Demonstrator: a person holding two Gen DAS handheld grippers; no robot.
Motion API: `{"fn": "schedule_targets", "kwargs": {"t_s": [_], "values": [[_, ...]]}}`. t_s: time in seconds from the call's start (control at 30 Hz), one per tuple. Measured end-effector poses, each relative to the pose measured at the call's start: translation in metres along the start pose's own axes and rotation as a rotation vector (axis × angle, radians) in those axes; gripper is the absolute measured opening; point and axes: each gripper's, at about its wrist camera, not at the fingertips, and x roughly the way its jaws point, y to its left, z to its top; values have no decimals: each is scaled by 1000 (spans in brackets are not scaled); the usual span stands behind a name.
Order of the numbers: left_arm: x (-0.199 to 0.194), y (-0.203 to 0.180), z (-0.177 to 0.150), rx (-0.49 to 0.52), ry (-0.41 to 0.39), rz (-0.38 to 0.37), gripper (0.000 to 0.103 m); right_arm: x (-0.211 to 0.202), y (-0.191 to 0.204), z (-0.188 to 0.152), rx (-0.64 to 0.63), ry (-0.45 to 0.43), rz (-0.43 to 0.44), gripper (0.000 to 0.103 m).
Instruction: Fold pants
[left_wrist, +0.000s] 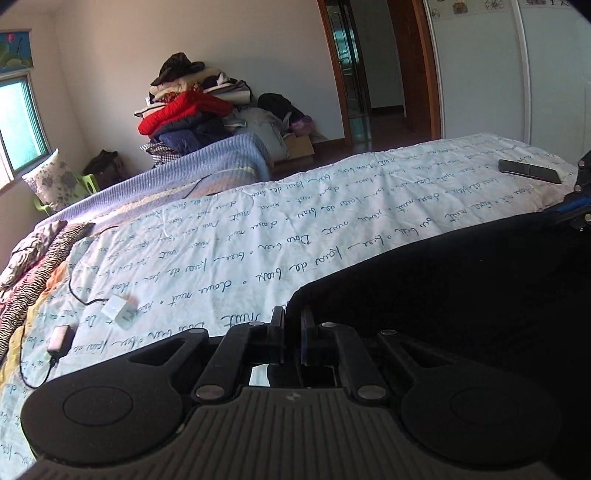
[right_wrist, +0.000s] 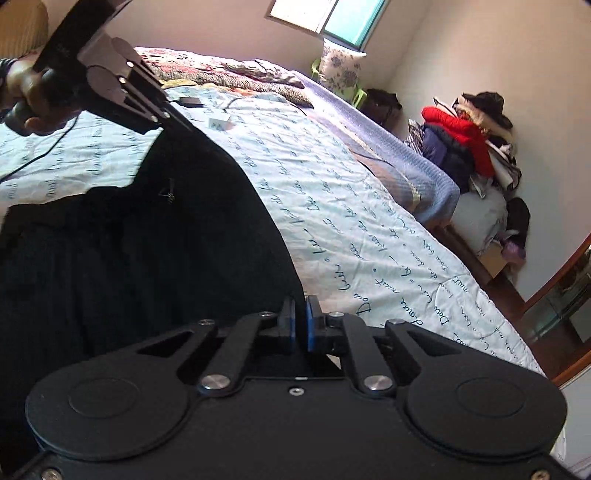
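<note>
The black pants (right_wrist: 155, 240) lie on the bed's script-printed quilt (left_wrist: 258, 229), filling the 3 o'clock side of the left wrist view. The left tool (left_wrist: 292, 325) pinches their edge at one corner, its fingers pressed together on the cloth; the right tool (right_wrist: 300, 321) pinches the opposite edge. A phone (left_wrist: 529, 170) lies at 2 o'clock.

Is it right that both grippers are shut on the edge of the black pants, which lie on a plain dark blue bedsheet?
Not quite: the sheet is pale blue with dark handwriting printed on it, as both wrist views show. The rest holds: the left gripper and the right gripper are each shut on an edge of the black pants.
</note>
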Motion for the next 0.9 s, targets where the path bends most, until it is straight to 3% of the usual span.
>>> {"fn": "schedule_targets", "kwargs": {"t_s": [0.17,0.33,0.47,0.67,0.8,0.87,0.9], "values": [[-73,-16,-39,-34,-18,2,10,-54,62,-16,-22,-21,82,6],[-109,-33,-97,-56,61,14,10,-66,114,-45,-24,22,191,6],[-110,-40,-132,-86,142,15,10,-62,144,-64,-19,67,218,6],[-120,-48,-151,-64,162,39,10,-73,152,-73,5,69,211,6],[-109,-53,-154,0,235,79,21,-64,166,-79,-32,87,166,7],[-110,-49,-153,-6,256,145,23,-72,166,-83,-15,71,155,13],[-112,-47,-153,-8,263,167,33,-83,160,-86,8,56,162,15]]}}
